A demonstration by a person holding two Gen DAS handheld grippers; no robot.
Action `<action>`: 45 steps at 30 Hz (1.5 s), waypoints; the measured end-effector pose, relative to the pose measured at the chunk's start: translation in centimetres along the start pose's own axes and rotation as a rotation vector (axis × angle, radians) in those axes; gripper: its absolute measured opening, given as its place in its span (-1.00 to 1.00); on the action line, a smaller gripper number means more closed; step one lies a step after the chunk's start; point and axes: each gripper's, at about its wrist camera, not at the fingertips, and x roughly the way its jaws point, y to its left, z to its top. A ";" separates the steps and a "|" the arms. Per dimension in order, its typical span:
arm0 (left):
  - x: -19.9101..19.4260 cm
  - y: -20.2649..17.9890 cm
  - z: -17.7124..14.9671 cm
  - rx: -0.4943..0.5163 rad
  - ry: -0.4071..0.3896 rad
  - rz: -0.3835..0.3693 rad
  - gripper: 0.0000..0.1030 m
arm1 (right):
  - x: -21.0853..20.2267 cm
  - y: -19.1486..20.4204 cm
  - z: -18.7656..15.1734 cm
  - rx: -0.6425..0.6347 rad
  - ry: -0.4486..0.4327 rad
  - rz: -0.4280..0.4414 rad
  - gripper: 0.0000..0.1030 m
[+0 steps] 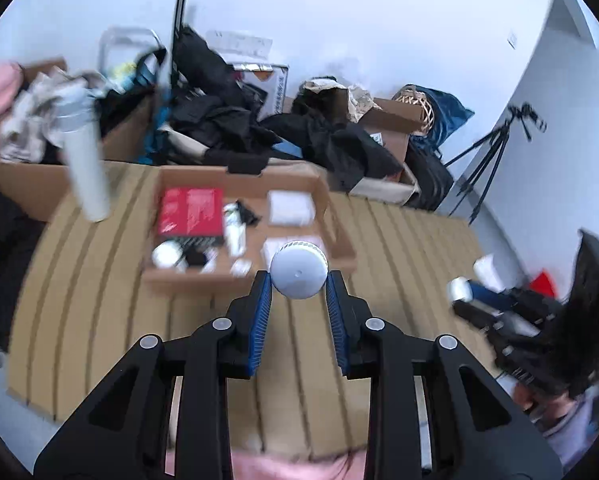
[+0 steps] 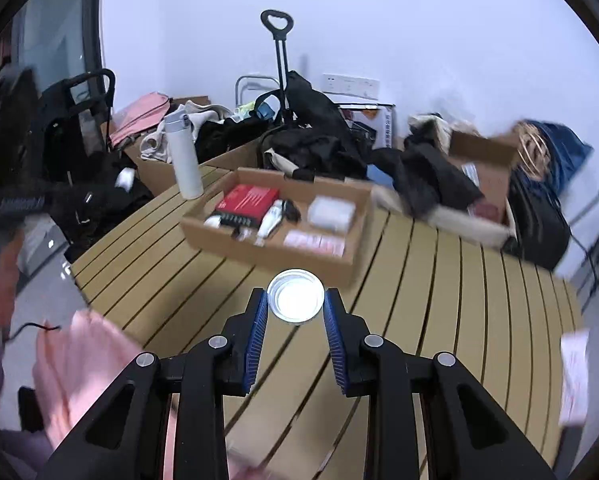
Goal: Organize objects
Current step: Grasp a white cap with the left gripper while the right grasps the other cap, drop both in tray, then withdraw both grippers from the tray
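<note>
1. The left gripper (image 1: 298, 286) has its fingers (image 1: 261, 312) clamped on a white ball (image 1: 298, 275), held in the air above the slatted desk (image 1: 99, 300).
2. The right gripper (image 2: 295, 300) has its fingers (image 2: 333, 328) closed around a clear round lid (image 2: 295, 295), also lifted off the desk (image 2: 459, 300).
3. Just ahead of both sits an open cardboard tray (image 2: 235, 242), already crowded: a red box (image 2: 248, 199), a white packet (image 2: 331, 210), a pink-and-white pack (image 2: 314, 242) and small white and black bits.
4. A white bottle (image 2: 184, 156) stands upright on the desk beside the tray's far left corner.
5. Behind the tray, heaps of black clothes (image 2: 319, 148) and more cardboard boxes (image 2: 483, 160) crowd the back edge of the desk.
6. A trolley handle (image 2: 277, 24) rises above the pile against the wall.
7. A tripod (image 1: 495, 156) stands at the right of the left wrist view.
</note>
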 end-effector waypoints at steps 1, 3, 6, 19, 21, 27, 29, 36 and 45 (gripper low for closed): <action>1.8 0.5 1.8 -0.020 0.013 -0.001 -0.53 | 1.7 -0.7 1.8 0.011 0.023 0.022 -0.39; 5.9 1.3 4.8 -0.044 0.053 0.011 -0.53 | 6.3 -2.1 5.2 0.051 0.092 0.073 -0.39; 12.9 2.8 7.0 -0.100 0.129 0.010 -0.53 | 14.7 -3.5 8.6 0.105 0.222 0.109 -0.39; 27.3 6.0 4.0 -0.128 0.312 0.073 0.22 | 31.3 -5.7 6.6 -0.002 0.423 -0.087 -0.36; 26.1 5.8 4.2 -0.102 0.300 0.075 0.25 | 30.4 -6.0 7.0 0.010 0.408 -0.060 0.07; 16.7 5.2 5.5 0.024 0.198 0.150 0.74 | 24.8 -6.6 9.5 0.071 0.355 -0.029 0.29; 13.1 5.3 5.8 0.085 0.159 0.239 0.95 | 21.5 -6.8 10.5 0.073 0.327 -0.019 0.29; 0.8 6.9 5.6 0.094 0.115 0.495 1.00 | 11.7 -7.1 12.5 0.097 0.274 -0.053 0.48; -7.0 5.1 1.4 0.054 0.080 0.431 1.00 | 2.6 -5.0 9.2 0.164 0.204 -0.011 0.49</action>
